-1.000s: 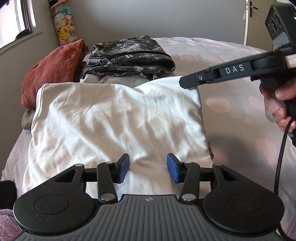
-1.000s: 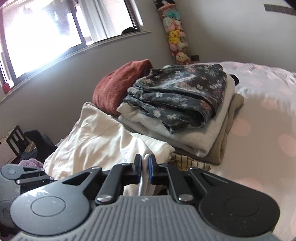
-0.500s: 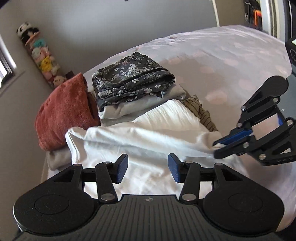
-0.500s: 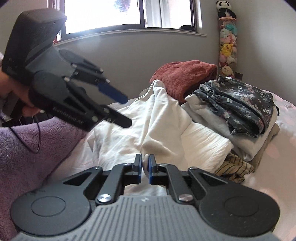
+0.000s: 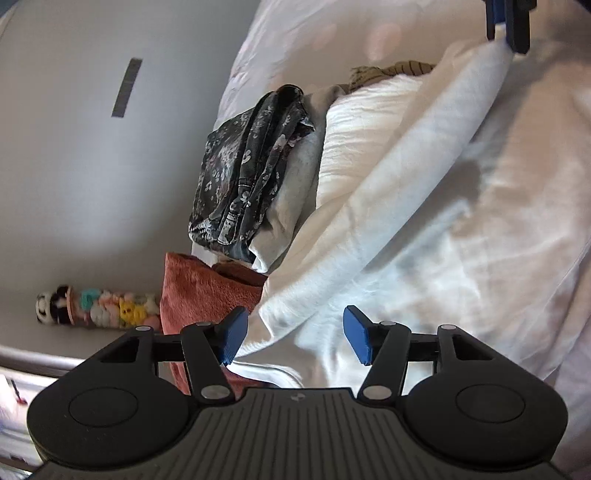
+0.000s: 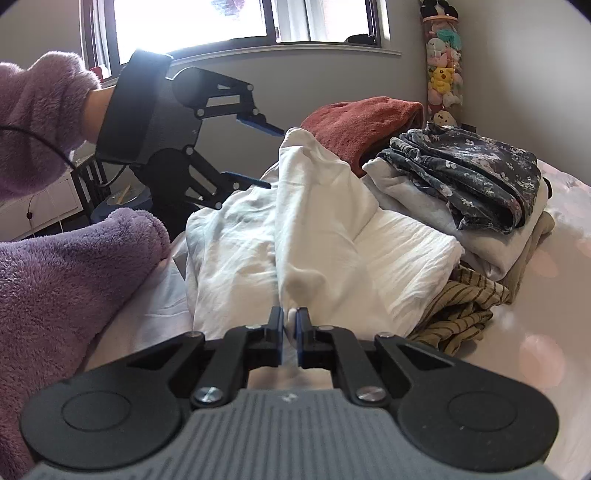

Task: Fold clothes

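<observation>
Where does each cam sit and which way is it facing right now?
Left wrist: rides the left tool, open, rolled sideways, facing the white garment, folded stack and wall; only its own fingers show.
Right wrist: rides the right tool, shut on the white garment, facing the window; purple sleeve shows.
Shared: garment, stack, red towel, and each sees the other tool.

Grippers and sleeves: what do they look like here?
Both grippers, left and right, are black linkage frames with silver pivot screws, blue pads and ribbed grey bases. A thin black cable runs at the left one. The sleeves are fluffy purple fleece.
</observation>
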